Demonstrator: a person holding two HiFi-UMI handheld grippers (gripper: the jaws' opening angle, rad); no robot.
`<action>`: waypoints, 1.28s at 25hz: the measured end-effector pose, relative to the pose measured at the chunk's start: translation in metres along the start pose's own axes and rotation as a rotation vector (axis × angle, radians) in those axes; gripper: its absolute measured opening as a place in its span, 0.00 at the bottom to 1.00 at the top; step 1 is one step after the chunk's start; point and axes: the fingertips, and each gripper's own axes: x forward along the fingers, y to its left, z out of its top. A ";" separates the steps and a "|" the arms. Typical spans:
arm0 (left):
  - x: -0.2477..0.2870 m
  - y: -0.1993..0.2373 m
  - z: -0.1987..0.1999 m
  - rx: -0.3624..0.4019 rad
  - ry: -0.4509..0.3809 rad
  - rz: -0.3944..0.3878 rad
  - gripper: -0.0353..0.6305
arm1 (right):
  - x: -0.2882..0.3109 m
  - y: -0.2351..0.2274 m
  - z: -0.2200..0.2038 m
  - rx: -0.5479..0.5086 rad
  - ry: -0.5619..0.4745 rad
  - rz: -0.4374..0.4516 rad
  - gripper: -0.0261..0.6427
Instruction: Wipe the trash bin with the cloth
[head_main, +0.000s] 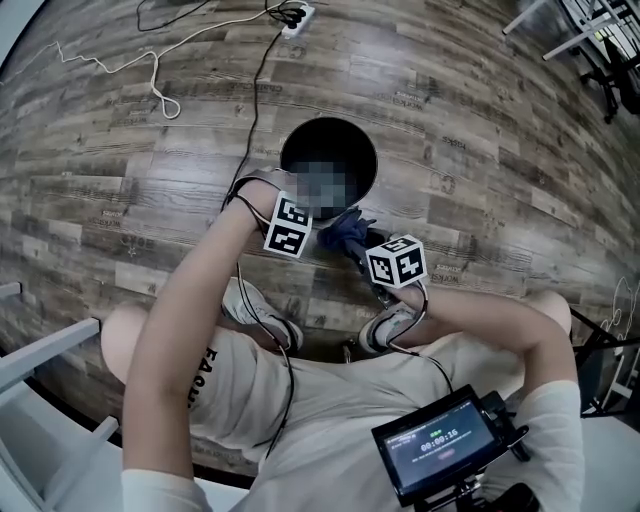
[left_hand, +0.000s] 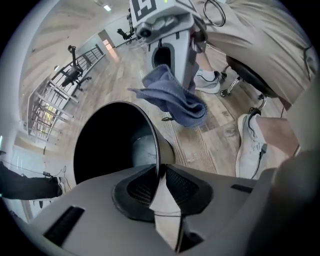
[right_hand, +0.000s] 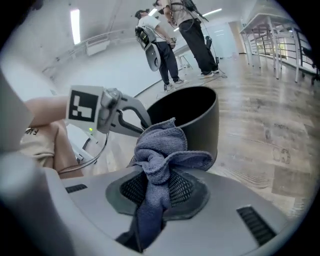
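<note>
A black round trash bin (head_main: 300, 135) stands on the wood floor in front of the person's feet. In the left gripper view, my left gripper (left_hand: 159, 175) is closed on the bin's (left_hand: 110, 145) thin near rim, which runs in between the two pads. My right gripper (right_hand: 155, 185) is shut on a bunched blue-grey cloth (right_hand: 162, 155), held just beside the bin's (right_hand: 200, 125) outer wall. From the head view the cloth (head_main: 340, 232) hangs at the bin's near side, between the left gripper (head_main: 290, 225) and the right gripper (head_main: 395, 260).
A power strip (head_main: 297, 14) with black and white cables (head_main: 150, 70) lies on the floor beyond the bin. The person's white shoes (head_main: 262, 310) are close behind the bin. Chair legs (head_main: 600, 60) stand at the top right. Two people (right_hand: 170, 40) stand farther off.
</note>
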 end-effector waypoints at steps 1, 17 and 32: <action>0.000 0.000 0.000 -0.008 -0.001 -0.004 0.16 | -0.006 0.005 0.008 -0.002 -0.023 0.007 0.16; 0.000 -0.009 0.036 -0.027 -0.066 -0.067 0.12 | 0.027 -0.030 0.016 -0.064 0.020 -0.081 0.16; 0.001 -0.002 0.044 -0.108 -0.125 -0.080 0.11 | 0.116 -0.108 -0.047 -0.103 0.131 -0.186 0.16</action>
